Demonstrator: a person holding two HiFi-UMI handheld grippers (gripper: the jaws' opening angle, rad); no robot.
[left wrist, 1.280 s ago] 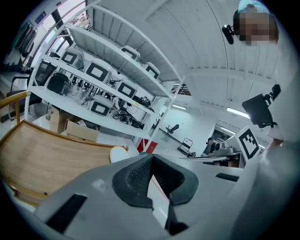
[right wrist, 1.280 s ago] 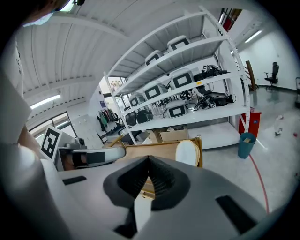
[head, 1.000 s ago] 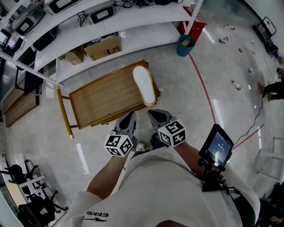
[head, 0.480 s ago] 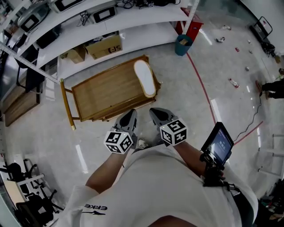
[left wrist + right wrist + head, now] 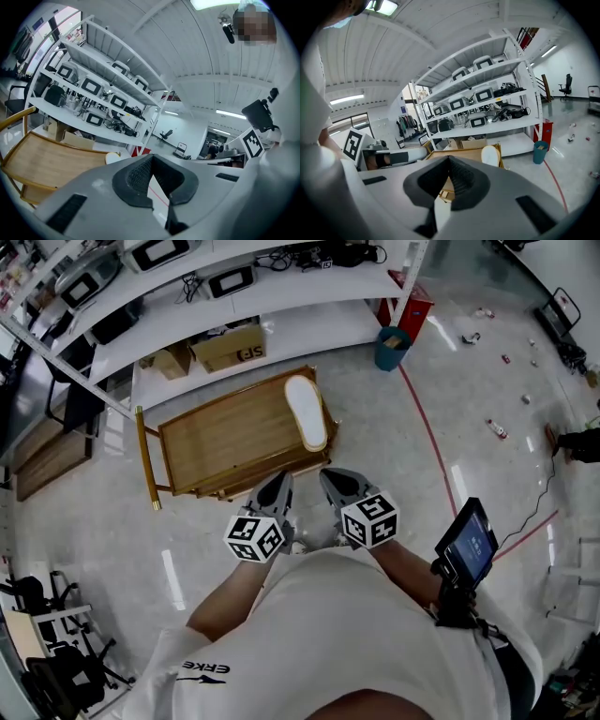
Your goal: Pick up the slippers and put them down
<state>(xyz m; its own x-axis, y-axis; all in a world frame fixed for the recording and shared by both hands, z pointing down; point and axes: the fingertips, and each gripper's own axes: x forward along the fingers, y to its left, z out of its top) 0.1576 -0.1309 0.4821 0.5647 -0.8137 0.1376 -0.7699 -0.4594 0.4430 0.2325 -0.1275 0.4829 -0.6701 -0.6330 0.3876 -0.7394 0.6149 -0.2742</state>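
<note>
One white slipper point(image 5: 305, 412) lies sole up at the right end of a low wooden cart point(image 5: 223, 442); it also shows in the left gripper view point(image 5: 112, 158) and the right gripper view point(image 5: 490, 155). My left gripper point(image 5: 274, 493) and right gripper point(image 5: 339, 486) hang side by side close to the person's body, just short of the cart's near edge. Both point toward the cart. The left gripper point(image 5: 151, 157) is shut with nothing between its pads. The right gripper point(image 5: 449, 159) is shut and empty too. I see no second slipper.
White shelving point(image 5: 281, 296) with monitors and cables runs behind the cart, with cardboard boxes point(image 5: 230, 346) under it. A blue bin point(image 5: 392, 341) and a red box point(image 5: 412, 296) stand at the shelf's right end. A red floor line point(image 5: 427, 427) runs right of the cart. A screen point(image 5: 466, 545) rides on the right forearm.
The scene has slid a little in the head view as the person shifts. Both grippers stay shut, side by side before the cart. The slipper has not moved on the cart.
</note>
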